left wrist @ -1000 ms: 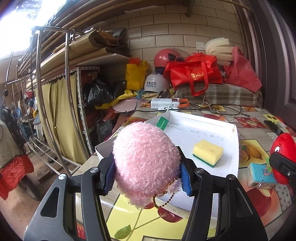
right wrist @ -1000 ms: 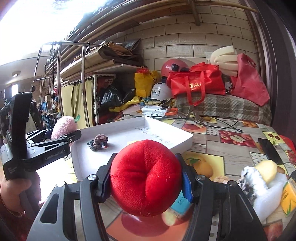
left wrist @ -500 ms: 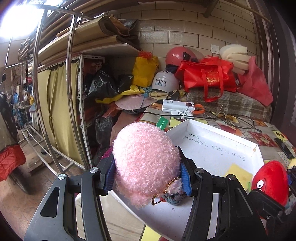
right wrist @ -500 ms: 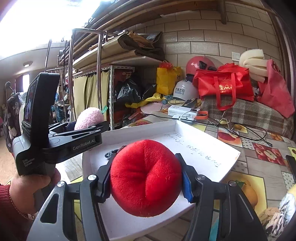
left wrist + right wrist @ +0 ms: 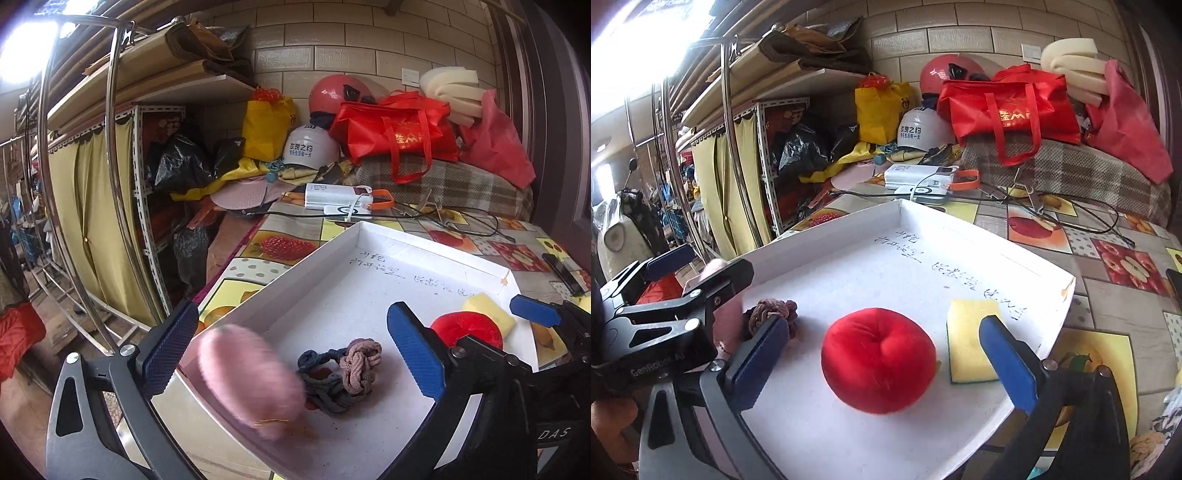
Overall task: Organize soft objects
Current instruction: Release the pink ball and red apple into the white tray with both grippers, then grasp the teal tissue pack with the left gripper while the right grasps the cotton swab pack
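Observation:
My left gripper [image 5: 291, 350] hangs over the near left corner of the white tray [image 5: 280, 280], and its jaws are opening wide. The pink plush ball [image 5: 251, 376] is blurred between them, free of both pads, at the tray's floor. A knotted rope toy [image 5: 343, 373] lies beside it. My right gripper [image 5: 884, 358] is also opening. The red plush [image 5: 879, 360] rests on the tray [image 5: 997, 240] between its jaws, untouched. A yellow sponge [image 5: 971, 339] lies to the right of the red plush. The left gripper [image 5: 705, 266] shows at the left of the right wrist view.
The tray sits on a fruit-patterned tablecloth [image 5: 1108, 295]. Behind it lie white chargers [image 5: 332, 194] and black cables [image 5: 1071, 218]. A red bag [image 5: 399, 133], helmets and a plaid cushion crowd the back. A metal rack [image 5: 122, 184] stands left. A hand [image 5: 609, 417] grips the left tool.
Both grippers moved over the tray and their jaws opened wide. The pink ball and the red plush were let go; the red one now lies on the tray.

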`<state>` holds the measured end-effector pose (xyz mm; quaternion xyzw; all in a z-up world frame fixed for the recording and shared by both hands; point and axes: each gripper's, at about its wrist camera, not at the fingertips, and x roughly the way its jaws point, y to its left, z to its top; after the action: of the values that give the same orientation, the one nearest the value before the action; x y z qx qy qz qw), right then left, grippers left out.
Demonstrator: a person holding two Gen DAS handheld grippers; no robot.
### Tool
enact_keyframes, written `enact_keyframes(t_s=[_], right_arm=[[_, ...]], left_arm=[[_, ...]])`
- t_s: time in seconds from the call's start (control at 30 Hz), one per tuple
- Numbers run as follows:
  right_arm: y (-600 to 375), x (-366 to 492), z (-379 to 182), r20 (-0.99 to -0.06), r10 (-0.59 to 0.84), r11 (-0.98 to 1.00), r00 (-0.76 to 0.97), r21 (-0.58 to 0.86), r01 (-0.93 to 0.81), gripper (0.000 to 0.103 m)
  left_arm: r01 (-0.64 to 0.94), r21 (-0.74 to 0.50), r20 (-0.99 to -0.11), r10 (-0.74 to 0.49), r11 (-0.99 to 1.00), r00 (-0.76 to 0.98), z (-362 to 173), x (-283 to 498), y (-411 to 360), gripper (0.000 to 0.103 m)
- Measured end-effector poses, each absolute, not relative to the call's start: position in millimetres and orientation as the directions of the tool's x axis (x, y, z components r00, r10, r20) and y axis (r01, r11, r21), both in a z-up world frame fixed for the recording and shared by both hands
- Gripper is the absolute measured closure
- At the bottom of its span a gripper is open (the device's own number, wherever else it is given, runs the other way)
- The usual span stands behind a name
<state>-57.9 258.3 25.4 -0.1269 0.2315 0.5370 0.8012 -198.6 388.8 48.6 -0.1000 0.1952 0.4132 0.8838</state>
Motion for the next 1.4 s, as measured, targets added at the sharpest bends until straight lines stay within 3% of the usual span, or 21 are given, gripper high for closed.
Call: enact_keyframes(t_s=[0.3, 0.53, 0.83, 1.23, 1.4], right_arm=[[257, -68, 31, -0.464, 0.811, 0.394, 0.358, -0.020, -0.919, 0.000], [240, -82, 40, -0.349, 0.851, 0.398, 0.392, -0.058, -0.916, 0.000], [210, -101, 41, -0.314, 0.879, 0.350, 0.359, -0.084, -0.933, 0.000], [122, -79, 41, -0.290, 0.884, 0.374, 0.366, -0.028, -0.927, 0.000], [77, -45, 40, -0.304, 0.846, 0.457, 0.438, -0.009, -0.889, 0.000]], left_arm=[[-0.796, -0.009, -0.425, 0.718, 0.605, 0.551, 48, -201, 390, 0.000], [-0.827, -0.007, -0.366, 0.768, 0.562, 0.525, 52, -211, 381, 0.000], [-0.845, -0.044, -0.357, 0.781, 0.533, 0.512, 52, -224, 363, 0.000], [-0.754, 0.025, -0.319, 0.720, 0.656, 0.616, 53, -211, 285, 0.000], [-0.640, 0.018, -0.336, 0.608, 0.768, 0.720, 53, -191, 240, 0.000]])
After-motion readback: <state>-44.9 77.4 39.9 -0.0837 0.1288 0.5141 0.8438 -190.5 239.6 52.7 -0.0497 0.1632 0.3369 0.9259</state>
